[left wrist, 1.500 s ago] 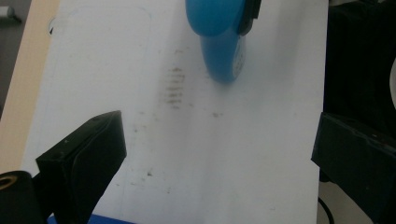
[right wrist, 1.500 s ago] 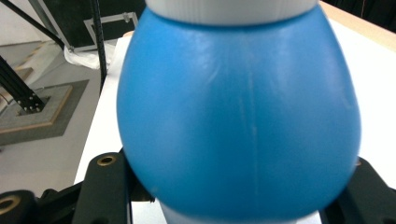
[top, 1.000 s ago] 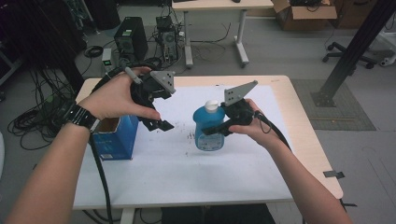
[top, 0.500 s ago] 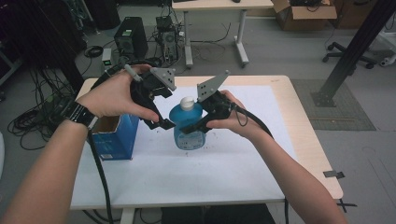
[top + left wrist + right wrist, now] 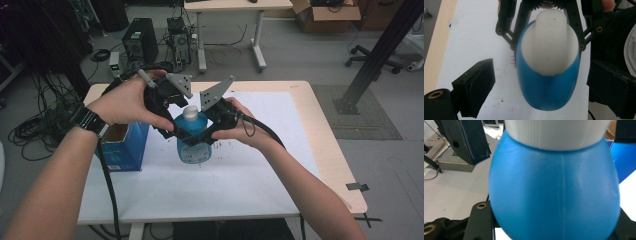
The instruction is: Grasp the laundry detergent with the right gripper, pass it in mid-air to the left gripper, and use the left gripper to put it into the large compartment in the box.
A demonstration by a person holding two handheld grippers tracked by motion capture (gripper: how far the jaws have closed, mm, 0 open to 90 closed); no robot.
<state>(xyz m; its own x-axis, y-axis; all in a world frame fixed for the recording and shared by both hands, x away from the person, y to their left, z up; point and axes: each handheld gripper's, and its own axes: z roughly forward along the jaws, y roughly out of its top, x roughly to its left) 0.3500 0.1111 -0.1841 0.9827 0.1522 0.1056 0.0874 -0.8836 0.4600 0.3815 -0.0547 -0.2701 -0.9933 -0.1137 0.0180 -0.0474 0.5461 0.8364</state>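
Bottle [image 5: 194, 140] hanging clamped in my right claw [image 5: 210, 131]; I'm narrowing my still-clear left claw [image 5: 172, 131], centring its jaws squarely.

Bottle carried left, into the left gripper's reach
Right gripper [image 5: 200, 136], clamped on the blue bottle [image 5: 192, 137], moved it left from mid-sheet and lifted it slightly; it now sits between the pads of the left gripper [image 5: 176, 132], whose jaws have just been closing in but stand clear of the bottle
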